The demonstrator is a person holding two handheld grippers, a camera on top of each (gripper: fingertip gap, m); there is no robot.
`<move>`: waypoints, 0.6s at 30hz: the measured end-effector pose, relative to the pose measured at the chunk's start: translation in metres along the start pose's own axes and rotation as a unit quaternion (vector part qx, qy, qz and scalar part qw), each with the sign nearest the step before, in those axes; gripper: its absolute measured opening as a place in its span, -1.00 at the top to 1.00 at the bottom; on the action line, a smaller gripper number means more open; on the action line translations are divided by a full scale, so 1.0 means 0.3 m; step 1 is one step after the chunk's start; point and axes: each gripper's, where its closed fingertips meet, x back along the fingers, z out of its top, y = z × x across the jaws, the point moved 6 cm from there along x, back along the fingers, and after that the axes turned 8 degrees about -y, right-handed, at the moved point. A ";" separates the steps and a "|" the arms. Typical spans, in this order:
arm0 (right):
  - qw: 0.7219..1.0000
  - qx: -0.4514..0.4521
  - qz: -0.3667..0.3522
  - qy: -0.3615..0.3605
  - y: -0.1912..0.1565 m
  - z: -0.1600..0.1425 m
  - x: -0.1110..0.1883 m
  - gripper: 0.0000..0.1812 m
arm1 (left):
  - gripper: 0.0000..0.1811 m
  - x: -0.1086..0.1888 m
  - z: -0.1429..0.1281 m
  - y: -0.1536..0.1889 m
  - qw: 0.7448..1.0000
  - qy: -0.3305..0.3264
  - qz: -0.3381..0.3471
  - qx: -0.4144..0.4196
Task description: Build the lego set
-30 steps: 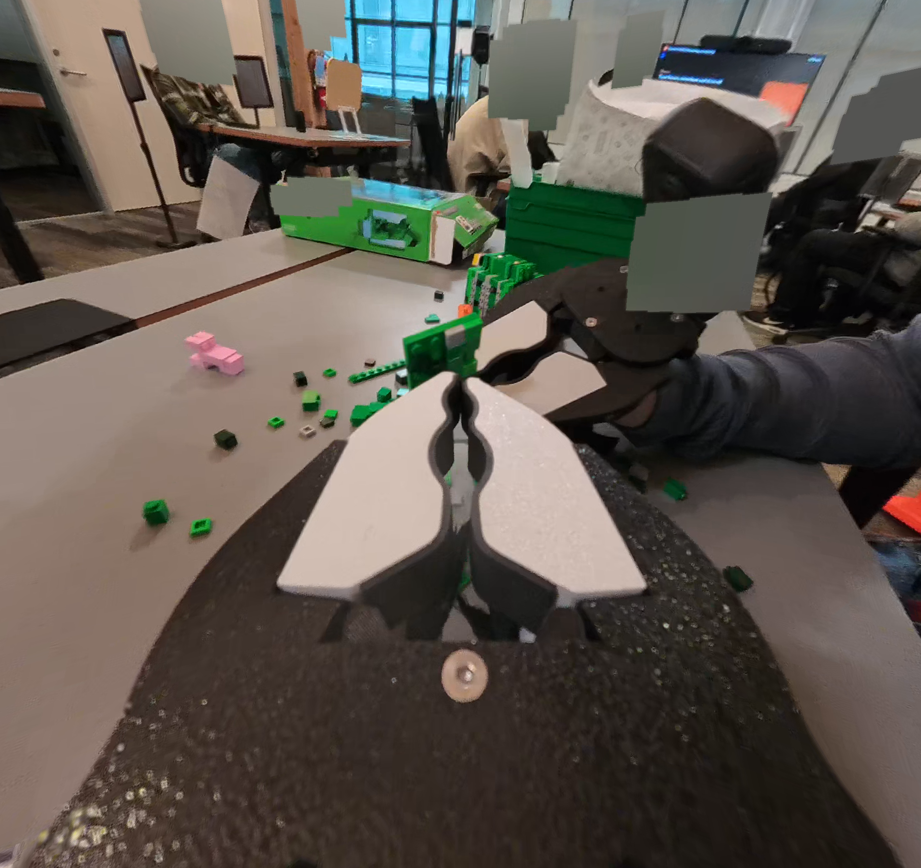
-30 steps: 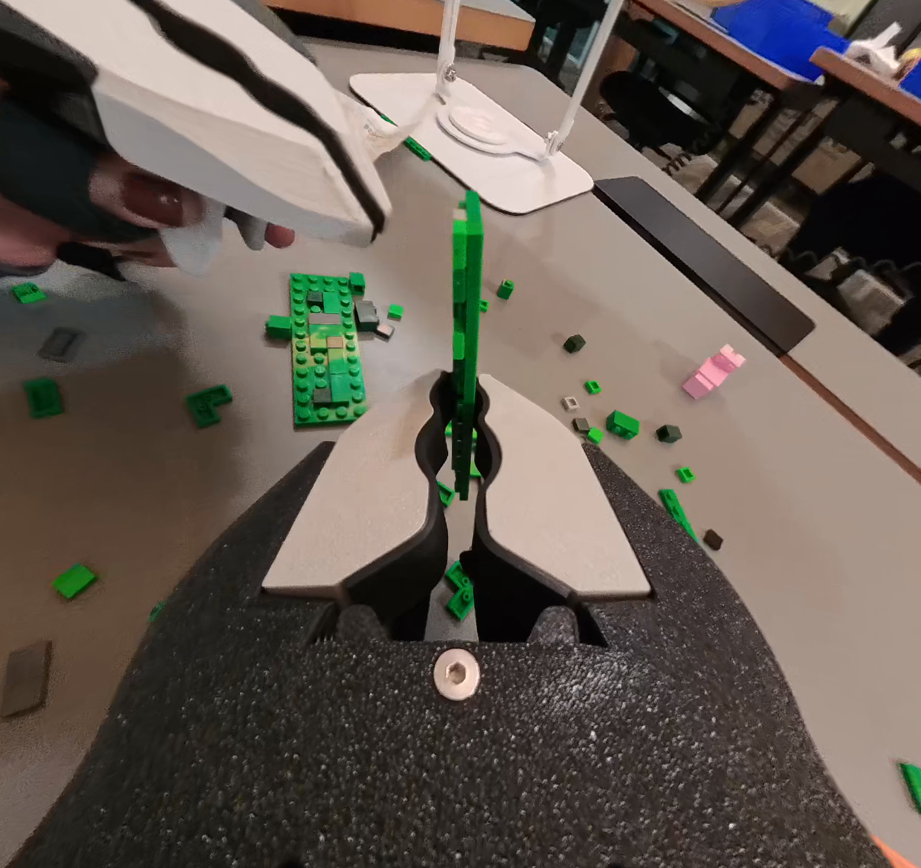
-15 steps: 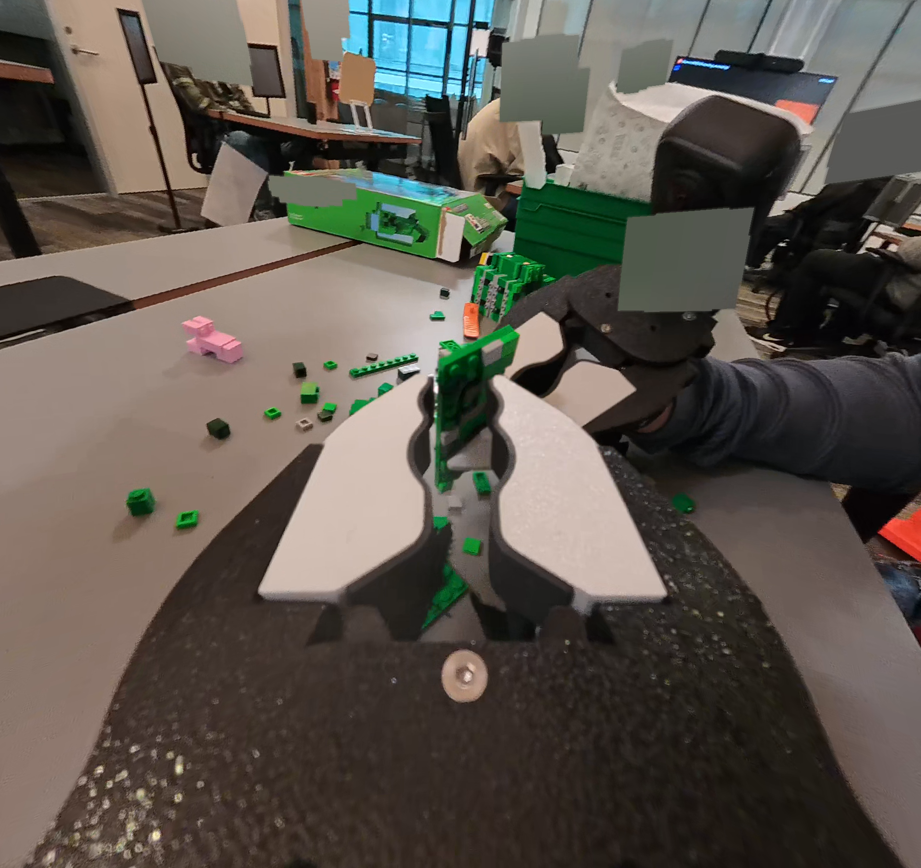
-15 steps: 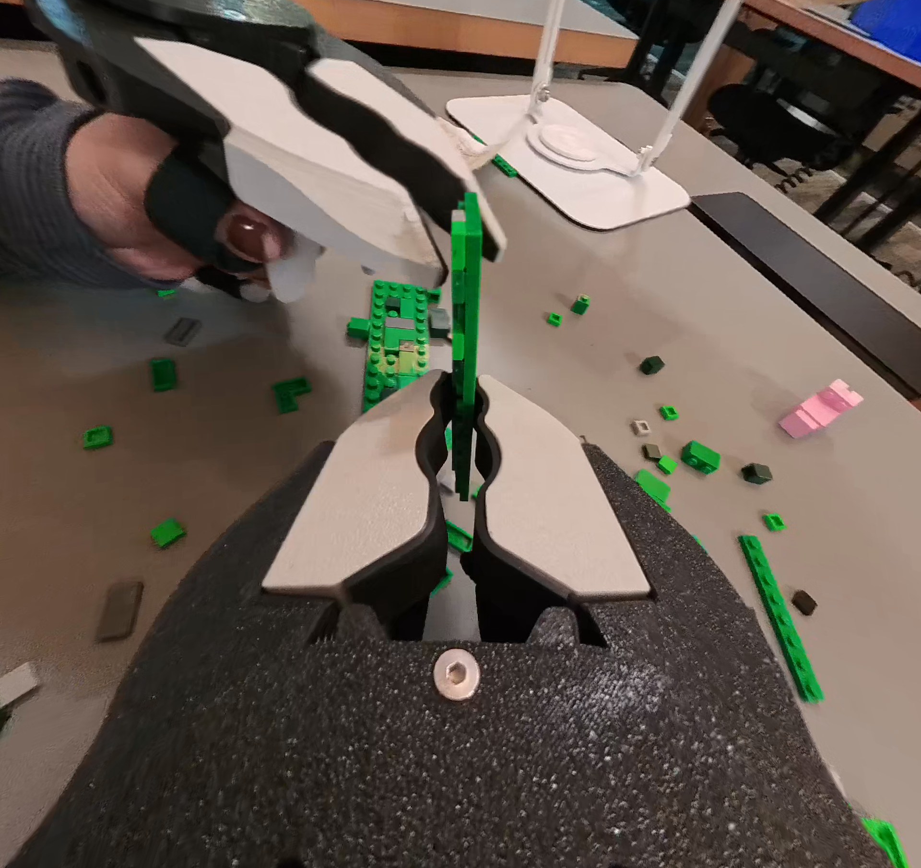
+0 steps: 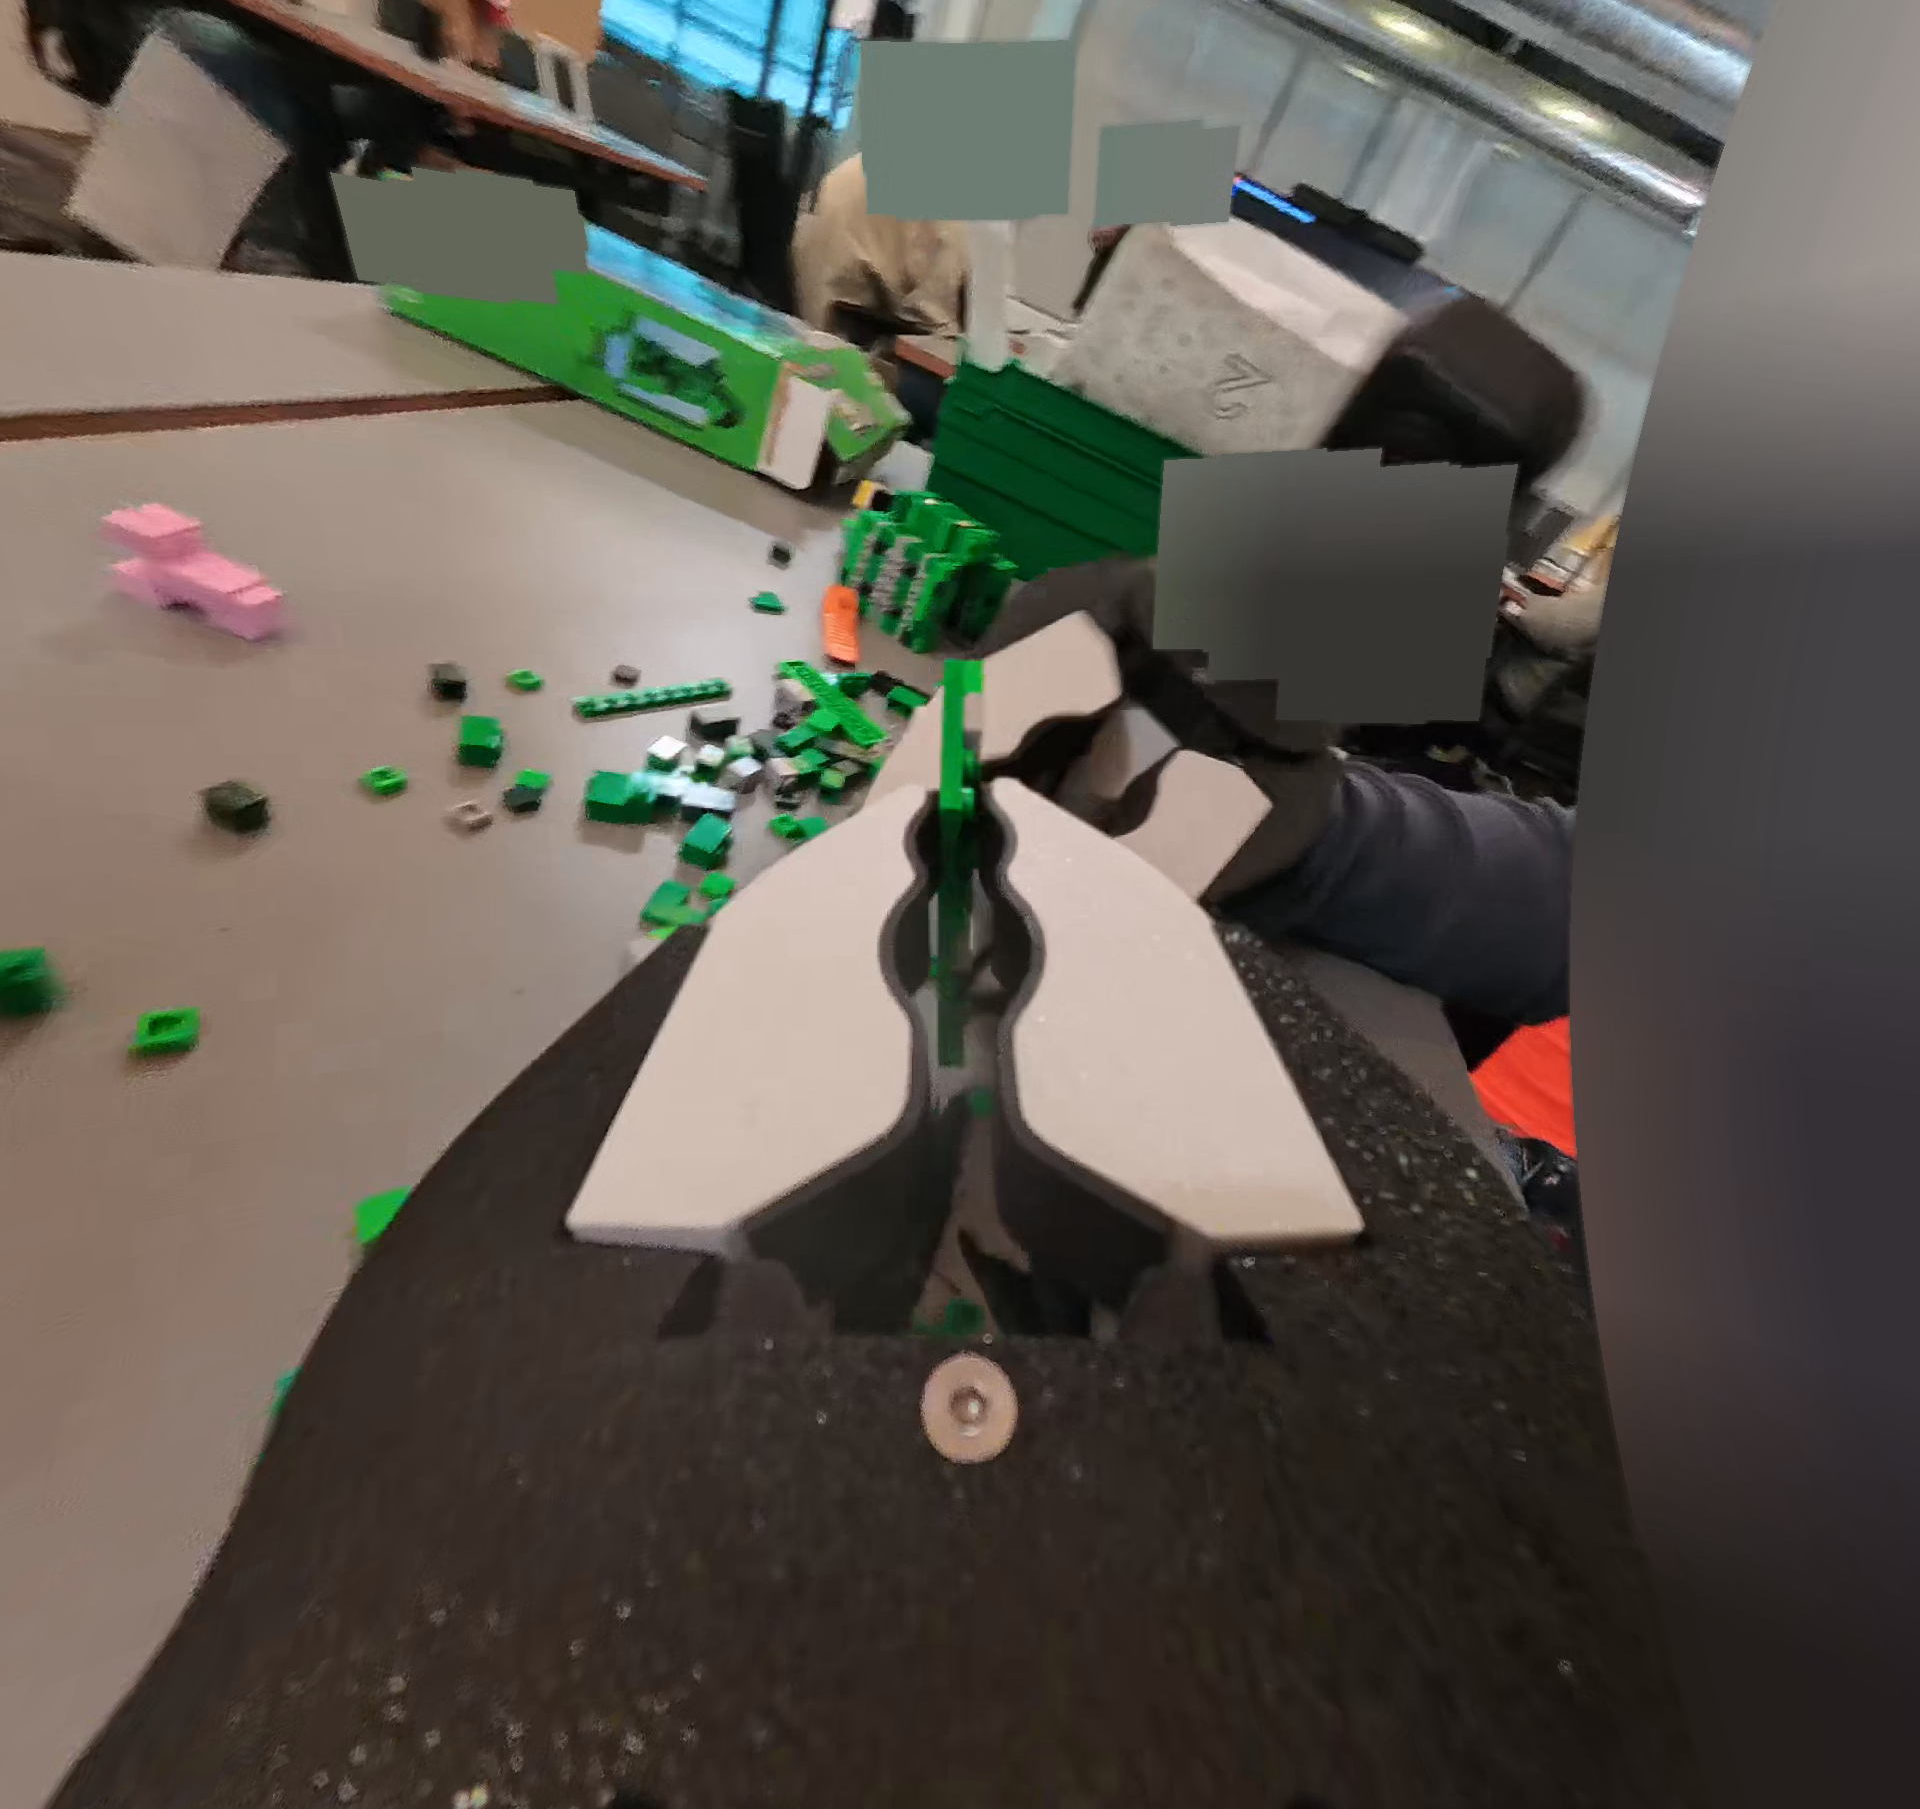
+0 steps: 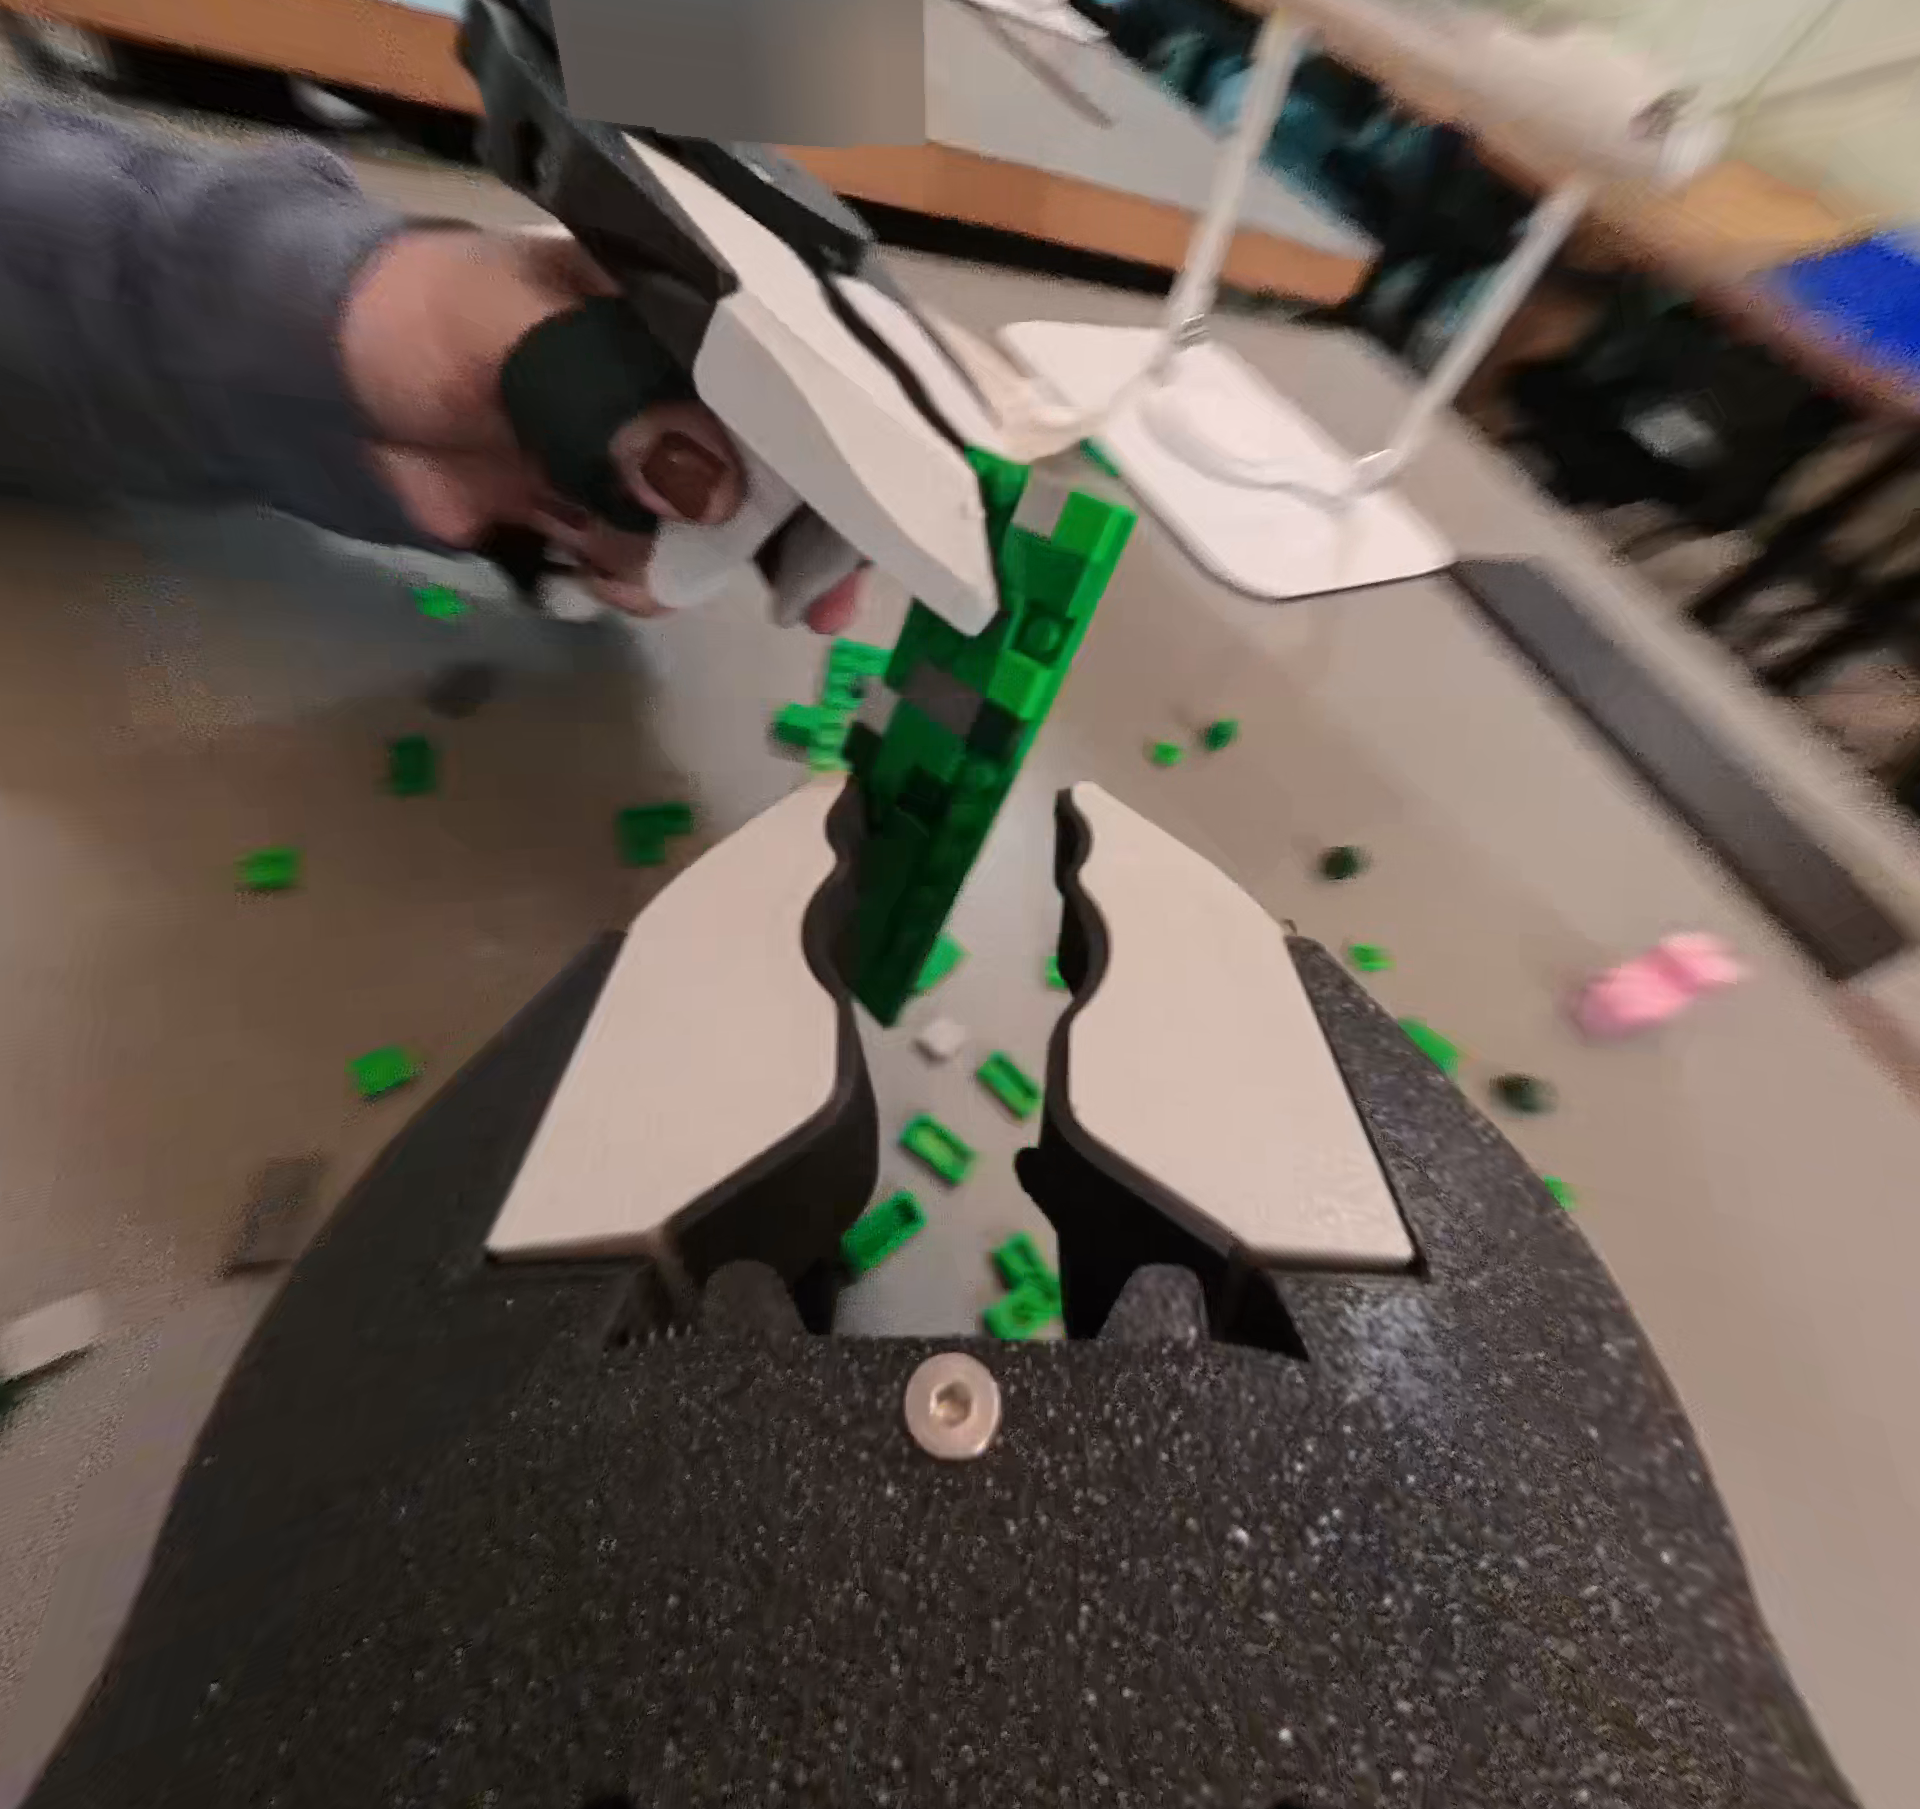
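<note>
The left gripper [image 5: 958, 803] is clamped on a green lego plate assembly [image 5: 956, 783], seen edge-on and upright between its fingers. The right gripper [image 6: 951, 803] stands spread apart, the same assembly [image 6: 966, 720] tilted in its gap, against its left finger and clear of the other. Below, loose green and grey lego pieces [image 5: 717, 772] scatter over the grey table [image 5: 312, 928]. A pink lego pig [image 5: 187, 580] lies farther off, a green lego box [image 5: 665, 367] beyond.
</note>
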 end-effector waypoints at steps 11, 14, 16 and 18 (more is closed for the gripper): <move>0.977 0.152 -0.147 -0.038 -0.057 0.107 0.002 0.15 | 0.94 -0.029 -0.008 0.031 0.998 -0.054 0.041 -0.002; 0.968 0.159 -0.179 -0.080 -0.045 0.099 -0.007 0.16 | 0.94 -0.039 -0.006 0.050 0.995 -0.068 0.064 -0.031; 0.962 0.168 -0.191 -0.100 -0.044 0.087 -0.018 0.21 | 0.94 -0.044 -0.006 0.061 0.995 -0.069 0.067 -0.040; 0.961 0.163 -0.195 -0.105 -0.043 0.083 -0.023 0.31 | 0.94 -0.049 -0.007 0.068 0.995 -0.071 0.064 -0.041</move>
